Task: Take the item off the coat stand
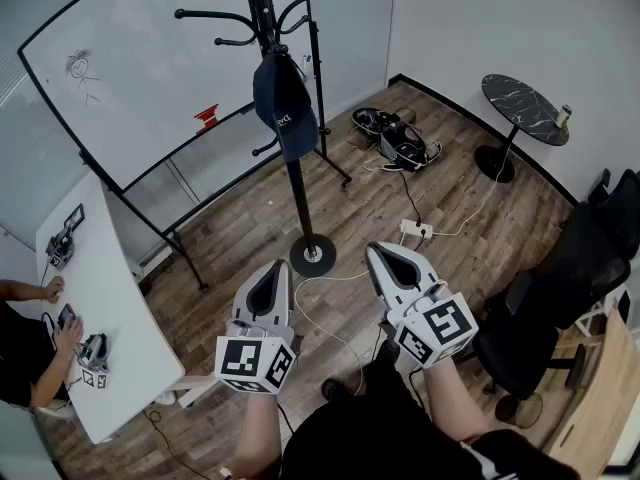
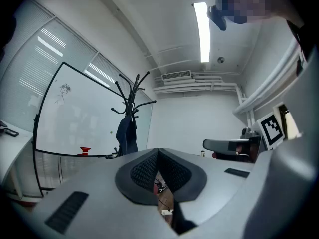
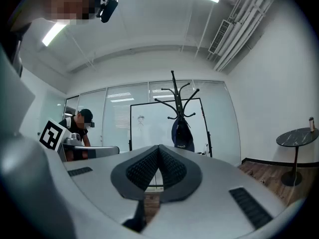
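Head view: navy cap [image 1: 284,103] hangs on the black coat stand [image 1: 297,203], up against the pole just under the top hooks, with nothing touching it. Left gripper [image 1: 272,273] and right gripper [image 1: 385,256] are held side by side low in front of the person, noses aimed roughly at the stand's round base and well apart from the cap. Left gripper view: jaws together, ribbed pads meeting at the tip, nothing between them. Right gripper view: same, jaws closed tip to tip and empty, with the cap and stand dead ahead in the distance. A whiteboard [image 1: 150,78] stands behind the stand. A round dark table [image 1: 525,108] sits far right and a black office chair [image 1: 570,288] near right. A seated person [image 1: 25,358] is at the white desk [image 1: 115,308] on the left. A power strip [image 1: 416,230] with cables lies on the wood floor.
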The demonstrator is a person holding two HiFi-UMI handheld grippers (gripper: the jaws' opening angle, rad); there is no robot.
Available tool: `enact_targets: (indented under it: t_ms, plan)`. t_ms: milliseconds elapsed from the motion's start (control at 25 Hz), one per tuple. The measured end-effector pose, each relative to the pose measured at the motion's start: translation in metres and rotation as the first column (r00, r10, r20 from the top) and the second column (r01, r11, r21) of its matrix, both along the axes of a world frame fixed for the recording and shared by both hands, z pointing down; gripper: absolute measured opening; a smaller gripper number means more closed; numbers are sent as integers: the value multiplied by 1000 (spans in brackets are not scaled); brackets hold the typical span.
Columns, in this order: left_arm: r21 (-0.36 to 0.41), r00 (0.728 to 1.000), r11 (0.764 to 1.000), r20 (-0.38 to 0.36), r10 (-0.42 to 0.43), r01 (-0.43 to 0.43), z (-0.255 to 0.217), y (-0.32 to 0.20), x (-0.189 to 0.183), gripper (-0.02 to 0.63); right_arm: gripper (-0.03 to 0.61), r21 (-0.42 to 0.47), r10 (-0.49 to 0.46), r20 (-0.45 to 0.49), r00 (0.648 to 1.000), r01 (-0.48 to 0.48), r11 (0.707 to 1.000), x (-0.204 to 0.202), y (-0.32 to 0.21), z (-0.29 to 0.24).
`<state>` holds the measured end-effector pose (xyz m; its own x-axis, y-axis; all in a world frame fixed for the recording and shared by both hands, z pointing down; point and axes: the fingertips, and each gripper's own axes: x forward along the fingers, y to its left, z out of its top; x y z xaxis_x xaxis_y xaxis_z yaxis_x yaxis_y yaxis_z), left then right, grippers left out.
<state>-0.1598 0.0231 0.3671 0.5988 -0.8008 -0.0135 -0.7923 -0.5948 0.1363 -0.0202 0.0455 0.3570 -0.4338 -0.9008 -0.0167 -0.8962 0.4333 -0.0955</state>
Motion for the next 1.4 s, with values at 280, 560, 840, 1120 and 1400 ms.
enact_targets:
  t_ms: [280,560,840,1120,1400]
  plan:
    - [-7,1000,1000,1,-11,11,5,-1,1,14,31,1,-13,-23,1000,13,1000,-3,-2,3]
    - [2,1000,1000,15,2,-2,5,1,6,14,31,25,25,18,1000,-26,999,4,-1,-2]
    - [-8,1000,1000,15,11,-11,10,5,6,14,31,31,10,15,1000,-10,999,-2,4,-3]
    - [-5,999,1000,29,15,-15,11,1,13,14,31,17,-2,4,1000,2,1000,1,-1,2]
    - [-5,999,1000,38,-24,24,10,-25,26,14,32,10,-51,-1,999,51,999,12,-34,5]
